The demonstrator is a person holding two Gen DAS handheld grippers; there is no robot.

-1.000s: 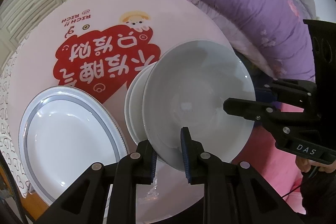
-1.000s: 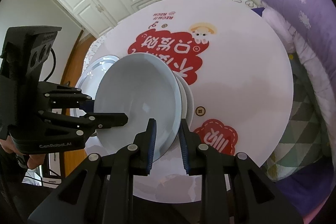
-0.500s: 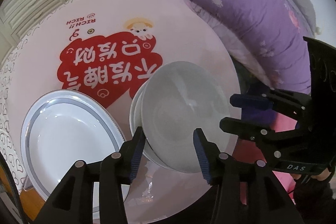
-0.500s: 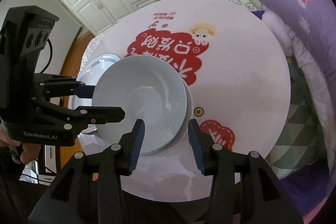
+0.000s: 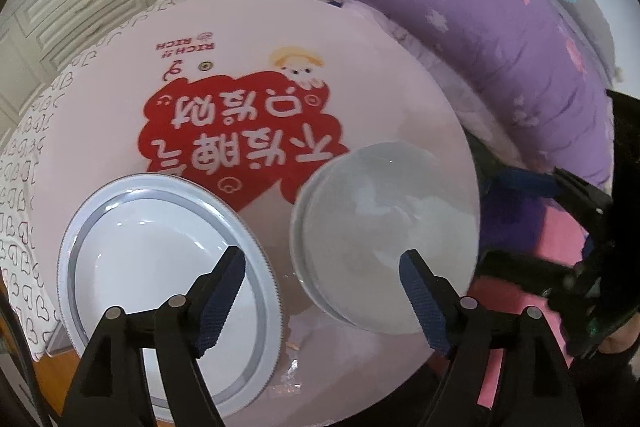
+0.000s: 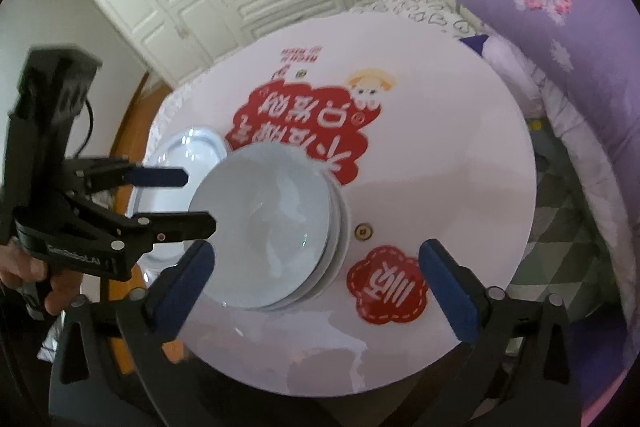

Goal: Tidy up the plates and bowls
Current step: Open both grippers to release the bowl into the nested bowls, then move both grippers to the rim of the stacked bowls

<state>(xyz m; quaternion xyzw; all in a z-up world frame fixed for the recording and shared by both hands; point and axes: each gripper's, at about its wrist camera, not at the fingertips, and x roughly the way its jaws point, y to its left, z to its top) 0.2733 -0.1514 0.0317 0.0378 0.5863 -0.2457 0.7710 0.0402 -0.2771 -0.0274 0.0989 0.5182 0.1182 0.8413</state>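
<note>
- White cupboards stood behind your round table (image 6: 460, 155).
- Your left gripper (image 5: 320, 291) and right gripper (image 6: 316, 275) had just been opening; both jaws stood released, gripping nothing.
- Stacked bowls (image 6: 268, 231) sat empty near the table's edge, beside the empty plate (image 5: 160, 267); a careless nudge could tip them off.

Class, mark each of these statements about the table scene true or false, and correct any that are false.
1. The top bowl sits nested in a stack of bowls. True.
2. The left gripper is clamped on the bowl's rim. False: its jaws have just been opening and stand apart, pressing on nothing.
3. The rimmed plate lies flat on the round table. True.
4. The right gripper holds the plate. False: its jaws have just been opening wide and hold nothing.
5. The bowls rest on the purple quilt. False: they stand on the table.
</note>
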